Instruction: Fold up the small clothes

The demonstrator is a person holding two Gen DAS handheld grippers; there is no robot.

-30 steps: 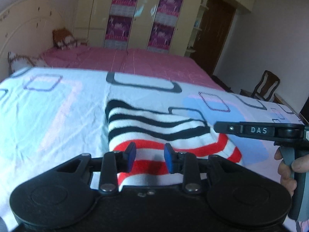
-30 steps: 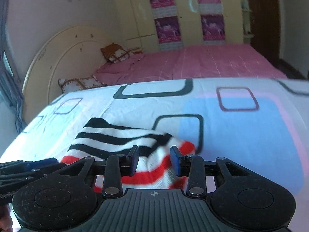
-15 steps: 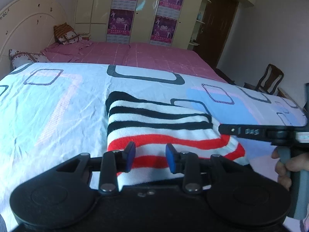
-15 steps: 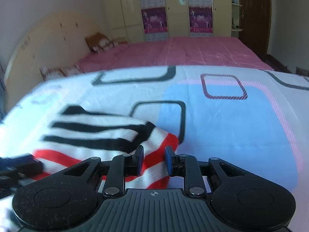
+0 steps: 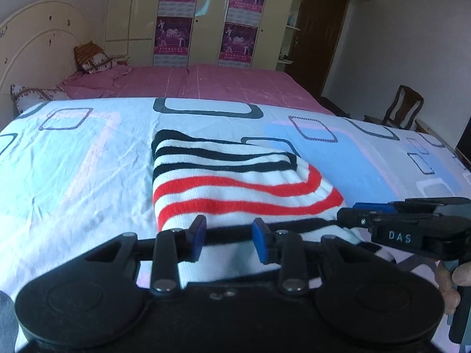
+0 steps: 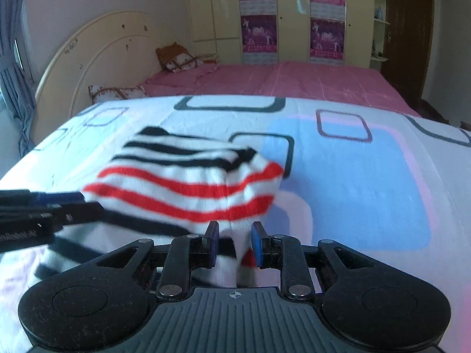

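A folded knit garment point(image 5: 235, 182) with black, red and white stripes lies on the patterned bedsheet point(image 5: 73, 161). My left gripper point(image 5: 228, 236) hovers over its near edge, its jaws apart, with a black stripe running flat between the blue pads. My right gripper point(image 6: 234, 242) is at the garment's point(image 6: 188, 182) near right corner, and a bunched bit of white and red cloth sits pinched between its pads. Each gripper shows side-on in the other's view: the right gripper point(image 5: 350, 213) at the garment's right edge, the left gripper point(image 6: 85, 203) at its left edge.
The sheet point(image 6: 353, 176) covers the near bed; a pink bed point(image 5: 220, 82) with pillows point(image 5: 94, 58) lies beyond. A wardrobe with purple posters point(image 5: 206, 17) lines the back wall. A wooden chair point(image 5: 403, 108) stands far right. A hand point(image 5: 453, 282) grips the right tool's handle.
Both grippers drew back from the red stripes to the garment's near edge, uncovering a black stripe there. The right jaws narrowed onto cloth. The garment looks blurred in the right view.
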